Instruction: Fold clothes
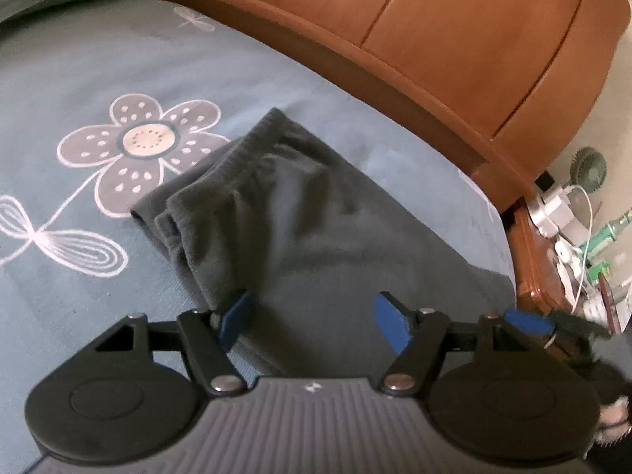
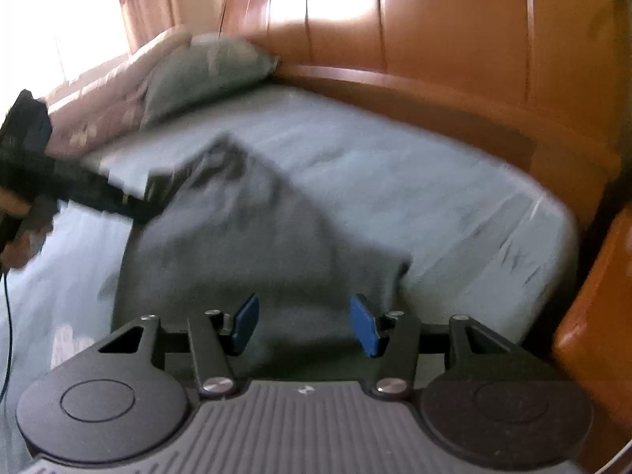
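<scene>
A dark grey garment (image 1: 300,213) lies partly folded on the blue flowered bedsheet (image 1: 79,79), its ribbed hem bunched up at the left. My left gripper (image 1: 314,318) hangs open just above the cloth. Its left blue pad (image 1: 237,312) touches a raised fold, and nothing is clamped between the fingers. In the blurred right wrist view the same garment (image 2: 245,245) spreads ahead of my right gripper (image 2: 306,324), which is open over its near edge. The left gripper's black body (image 2: 47,181), held by a hand (image 2: 15,209), reaches to the garment's far left corner.
A wooden headboard (image 1: 454,39) curves along the far side of the bed. A grey-green pillow (image 2: 205,67) and a pink quilt (image 2: 118,91) lie at the head. A wooden nightstand (image 1: 541,260) at the right carries chargers, cables, a small fan (image 1: 588,166) and bottles.
</scene>
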The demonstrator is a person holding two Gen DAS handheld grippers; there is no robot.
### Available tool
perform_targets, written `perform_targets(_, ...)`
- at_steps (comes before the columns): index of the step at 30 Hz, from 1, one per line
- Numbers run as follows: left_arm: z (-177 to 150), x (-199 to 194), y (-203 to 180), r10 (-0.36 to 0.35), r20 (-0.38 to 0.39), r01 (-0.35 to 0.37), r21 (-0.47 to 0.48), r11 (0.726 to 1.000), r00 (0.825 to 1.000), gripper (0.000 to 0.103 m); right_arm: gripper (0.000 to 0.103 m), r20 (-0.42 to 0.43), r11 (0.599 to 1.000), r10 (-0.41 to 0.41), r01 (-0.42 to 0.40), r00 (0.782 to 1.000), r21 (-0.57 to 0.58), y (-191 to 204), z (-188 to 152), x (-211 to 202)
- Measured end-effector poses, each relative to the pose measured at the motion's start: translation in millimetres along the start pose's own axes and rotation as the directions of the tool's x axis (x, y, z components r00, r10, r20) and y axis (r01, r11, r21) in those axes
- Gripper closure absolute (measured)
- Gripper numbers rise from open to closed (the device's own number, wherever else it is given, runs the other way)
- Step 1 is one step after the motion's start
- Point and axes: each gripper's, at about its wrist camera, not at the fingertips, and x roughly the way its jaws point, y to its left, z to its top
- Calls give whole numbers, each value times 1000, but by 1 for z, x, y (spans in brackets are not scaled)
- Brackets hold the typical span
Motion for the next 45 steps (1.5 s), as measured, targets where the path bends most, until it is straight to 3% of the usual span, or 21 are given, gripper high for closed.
perform_targets(1, 4, 4, -2, 9, 8, -9, 3, 1000, 1000, 32, 32, 31, 1000, -14, 14, 999, -6, -1, 5, -3)
perform_targets(3, 11, 12, -7, 26, 24, -26, 10, 1000, 999, 31, 31, 42, 999, -35, 35, 999, -11, -5, 11, 1)
perform_targets(6, 22, 25, -14, 51, 49, -52, 20, 998, 998, 23, 31, -11, 998, -69, 69, 998, -5, -9, 12, 23)
perform_targets(10, 34, 42, -16, 88, 66, -89, 6, 996, 994, 23, 28, -66, 997, -75, 76, 995, 23, -14, -2, 35)
perform_targets(13, 30, 30, -9, 57, 91, -55, -27, 998, 994, 22, 27, -54, 997, -61, 64, 997, 54, -16, -4, 16)
perform_targets(15, 23, 14, -14, 76, 115, -77, 5, 997, 991, 20, 23, -20, 999, -27, 28, 999, 41, -7, 3, 6)
perform_targets(18, 7, -4, -13, 118, 165, -121, 8, 993, 979, 4, 10, -3, 1000, 14, -14, 1000, 7, 7, 8, 5)
perform_targets(20, 0, -3, -5, 144, 119, -142, -19, 990, 982, 4, 4, -25, 1000, 21, -22, 999, -14, 14, 5, 14)
perform_targets(23, -11, -21, -16, 177, 151, -182, 23, 983, 973, 5, 1, -52, 999, 11, -13, 999, -44, 23, 2, 21)
perform_targets(25, -18, -35, -24, 198, 180, -210, 55, 976, 964, 5, 1, -52, 998, -9, 6, 999, -62, 27, 3, 17)
perform_targets(30, -36, -69, -46, 243, 255, -282, 130, 951, 936, 3, 0, 113, 984, -9, 29, 994, -176, 50, 15, -15)
perform_targets(33, -48, -87, -57, 273, 303, -331, 161, 930, 913, 2, 0, 60, 980, 59, -47, 996, -195, 51, 10, 0)
perform_targets(37, -78, -104, -62, 362, 347, -433, 152, 889, 865, 2, 1, -78, 996, -27, 20, 997, -85, 19, -8, 34)
perform_targets(40, -105, -114, -64, 397, 352, -471, 156, 868, 848, 2, 2, -41, 1000, -22, 22, 999, 0, 7, -4, 18)
perform_targets(43, -130, -122, -68, 424, 369, -499, 135, 856, 827, 1, 0, 15, 998, 19, -18, 1000, -57, 19, 3, 5)
perform_targets(45, -145, -127, -72, 433, 385, -505, 105, 857, 815, 1, 0, -18, 996, 25, -26, 1000, -89, 23, 3, 14)
